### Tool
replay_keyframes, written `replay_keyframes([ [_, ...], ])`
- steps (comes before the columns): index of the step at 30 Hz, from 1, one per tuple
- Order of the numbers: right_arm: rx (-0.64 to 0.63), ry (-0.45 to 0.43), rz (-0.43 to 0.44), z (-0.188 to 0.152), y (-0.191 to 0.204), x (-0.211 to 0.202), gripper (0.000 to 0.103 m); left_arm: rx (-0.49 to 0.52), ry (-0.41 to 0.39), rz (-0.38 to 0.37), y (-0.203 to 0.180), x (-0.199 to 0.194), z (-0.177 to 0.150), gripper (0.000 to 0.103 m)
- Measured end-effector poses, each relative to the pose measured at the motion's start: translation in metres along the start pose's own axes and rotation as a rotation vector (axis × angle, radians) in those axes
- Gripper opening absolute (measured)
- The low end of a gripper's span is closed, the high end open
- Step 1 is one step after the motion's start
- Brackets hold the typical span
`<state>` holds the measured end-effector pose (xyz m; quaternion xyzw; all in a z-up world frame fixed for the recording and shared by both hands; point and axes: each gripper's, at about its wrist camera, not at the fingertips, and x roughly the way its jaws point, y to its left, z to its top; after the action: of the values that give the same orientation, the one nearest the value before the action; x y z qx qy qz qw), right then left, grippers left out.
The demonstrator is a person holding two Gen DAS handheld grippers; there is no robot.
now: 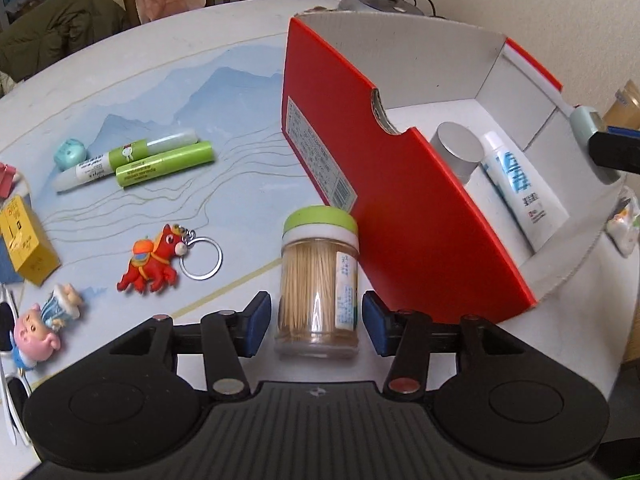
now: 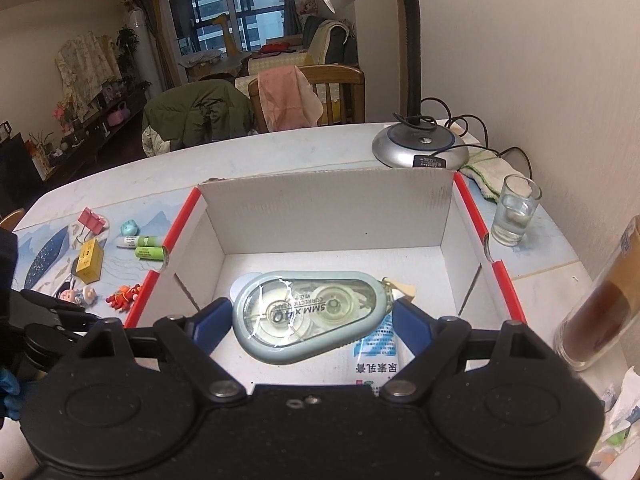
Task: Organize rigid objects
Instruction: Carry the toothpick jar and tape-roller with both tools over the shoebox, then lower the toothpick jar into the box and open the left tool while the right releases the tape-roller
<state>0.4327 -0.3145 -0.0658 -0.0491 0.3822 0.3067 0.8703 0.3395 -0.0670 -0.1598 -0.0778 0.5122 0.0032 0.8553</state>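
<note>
A living room with one dark window lies behind a pale bench (image 1: 248, 184) printed with blue mountains. On it stands one red cardboard box (image 1: 404, 216), white inside. The left gripper (image 1: 316, 322) has its blue fingers (image 1: 256, 322) spread to either side of one upright toothpick jar (image 1: 319, 280) with a green lid; a thin gap shows on each side, so they do not press it. The jar stands just beside the box's red outer wall. Beyond the left finger lie one red horse keychain (image 1: 154, 264), two green-and-white tubes (image 1: 136, 162) side by side, one mint dice-like piece (image 1: 70, 154), one yellow box (image 1: 28, 240) and one pig figurine (image 1: 44, 324). Inside the box, past the right finger, sit one silver cylinder (image 1: 458, 148) and one white-and-blue cream tube (image 1: 516, 184). The right gripper (image 2: 310, 320) pinches one grey-green correction tape dispenser (image 2: 308, 312) between its widely set fingers (image 2: 210, 320), over the box floor and the cream tube. Right of those fingers stand one water glass (image 2: 514, 210) and one desk lamp (image 2: 420, 148).
</note>
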Motion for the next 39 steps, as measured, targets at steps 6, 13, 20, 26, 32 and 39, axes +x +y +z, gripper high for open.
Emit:
replay_keyframes([
  [6,0.002,0.011,-0.004,-0.002,-0.005,0.003,0.086,-0.01,0.006,0.025,0.001,0.01,0.004,0.049],
  [13,-0.002,0.019,-0.002,-0.003,-0.006,0.005,0.086,0.002,-0.007,0.05,-0.003,0.007,0.004,0.042],
  [20,-0.008,0.018,0.003,-0.002,-0.008,0.008,0.086,-0.028,-0.041,0.059,-0.002,-0.017,0.01,0.041],
  [26,-0.007,0.02,0.007,-0.001,-0.011,0.01,0.086,-0.04,-0.12,0.037,-0.004,-0.057,0.03,0.041],
  [32,-0.004,0.023,0.011,-0.001,-0.015,0.012,0.086,-0.021,-0.213,0.008,-0.015,-0.088,0.067,0.041],
  [39,-0.024,0.039,0.01,0.002,-0.018,0.019,0.086,0.067,-0.217,-0.044,-0.047,-0.075,0.111,0.041],
])
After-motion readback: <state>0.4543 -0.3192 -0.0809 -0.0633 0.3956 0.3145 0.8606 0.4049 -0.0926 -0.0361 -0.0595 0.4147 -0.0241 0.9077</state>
